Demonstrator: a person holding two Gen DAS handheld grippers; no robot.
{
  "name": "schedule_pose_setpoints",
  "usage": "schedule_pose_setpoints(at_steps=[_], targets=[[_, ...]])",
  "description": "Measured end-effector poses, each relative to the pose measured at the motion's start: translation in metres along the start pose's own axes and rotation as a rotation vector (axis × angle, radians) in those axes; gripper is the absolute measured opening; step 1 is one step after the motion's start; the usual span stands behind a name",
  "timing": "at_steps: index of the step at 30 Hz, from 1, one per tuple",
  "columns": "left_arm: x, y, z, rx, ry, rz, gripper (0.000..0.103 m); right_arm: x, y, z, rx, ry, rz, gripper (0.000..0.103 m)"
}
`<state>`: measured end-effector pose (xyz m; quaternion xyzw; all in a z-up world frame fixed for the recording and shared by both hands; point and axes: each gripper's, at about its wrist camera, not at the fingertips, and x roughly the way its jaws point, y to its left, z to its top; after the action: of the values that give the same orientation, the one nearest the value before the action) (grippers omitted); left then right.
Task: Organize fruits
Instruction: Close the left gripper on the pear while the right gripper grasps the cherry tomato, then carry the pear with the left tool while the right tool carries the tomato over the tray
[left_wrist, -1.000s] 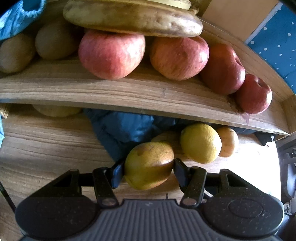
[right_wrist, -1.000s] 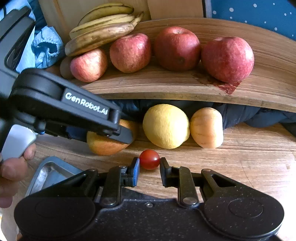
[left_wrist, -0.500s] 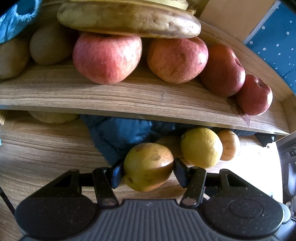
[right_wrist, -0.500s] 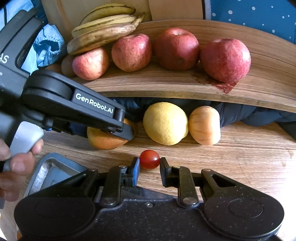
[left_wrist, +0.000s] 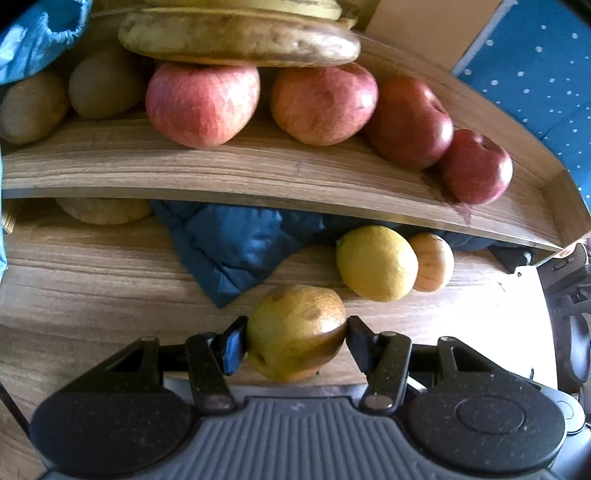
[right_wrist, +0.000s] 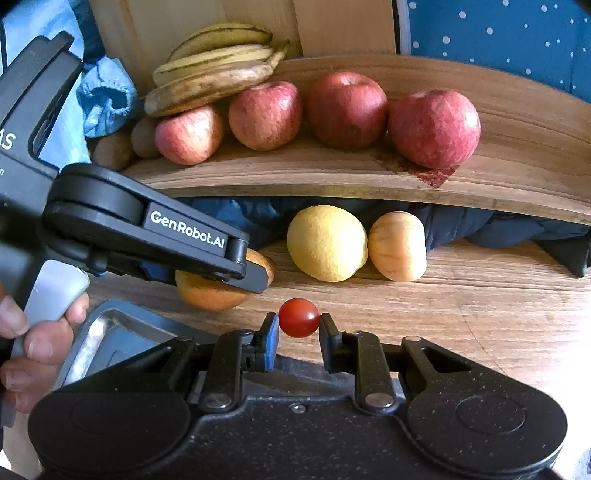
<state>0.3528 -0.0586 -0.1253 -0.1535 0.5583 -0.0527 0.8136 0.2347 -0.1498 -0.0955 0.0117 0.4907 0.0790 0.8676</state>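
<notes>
Landmark: the curved wooden shelf board (right_wrist: 332, 177), raised above the wood-grain tabletop (right_wrist: 480, 306).
Left gripper (left_wrist: 295, 334): clamped on a speckled yellow-green pear (left_wrist: 295, 328), pads pressed to both of its sides; pear and gripper sit in front of the shelf, out over the tabletop. From the right wrist view the same gripper (right_wrist: 255, 271) covers most of the pear (right_wrist: 210, 295).
Right gripper (right_wrist: 298, 326): closed on a small round red cherry tomato (right_wrist: 298, 317), also in front of the shelf and nearer the camera than the pear.
On the shelf: four red apples (right_wrist: 347, 109) in a row, with a bunch of spotted yellow bananas (right_wrist: 214, 70) resting over the leftmost ones and brown kiwis (left_wrist: 103, 86) at the left end.
Under the shelf's front edge: a yellow lemon (right_wrist: 327, 243) touching a pale orange striped round fruit (right_wrist: 397, 247), both on the tabletop; behind them a dark blue quilted cloth (left_wrist: 236, 247) reaches back beneath the shelf.
Left of the shelf: crumpled light blue plastic (right_wrist: 107, 99).
Lower left, in front of the shelf: a grey metal tray (right_wrist: 110, 332), partly hidden by the right gripper's body, and a person's hand (right_wrist: 29, 343) on the left gripper's handle.
</notes>
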Motion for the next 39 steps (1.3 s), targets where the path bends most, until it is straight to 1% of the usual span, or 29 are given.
schedule_pose_setpoints(at_steps=[8, 10, 21, 39], targets=[[-0.017, -0.008, -0.02, -0.005, -0.017, 0.002, 0.06, -0.021, 0.003, -0.013, -0.014, -0.016, 0.001, 0.025], [-0.025, -0.002, -0.026, -0.006, -0.019, 0.003, 0.06, -0.026, 0.002, -0.018, -0.015, -0.017, 0.0, 0.025], [-0.047, -0.003, -0.063, -0.016, -0.021, 0.009, 0.06, -0.052, 0.007, -0.045, -0.022, -0.002, 0.005, 0.025], [-0.053, -0.003, -0.107, -0.036, -0.013, 0.022, 0.06, -0.073, 0.011, -0.084, -0.048, 0.045, 0.023, 0.025]])
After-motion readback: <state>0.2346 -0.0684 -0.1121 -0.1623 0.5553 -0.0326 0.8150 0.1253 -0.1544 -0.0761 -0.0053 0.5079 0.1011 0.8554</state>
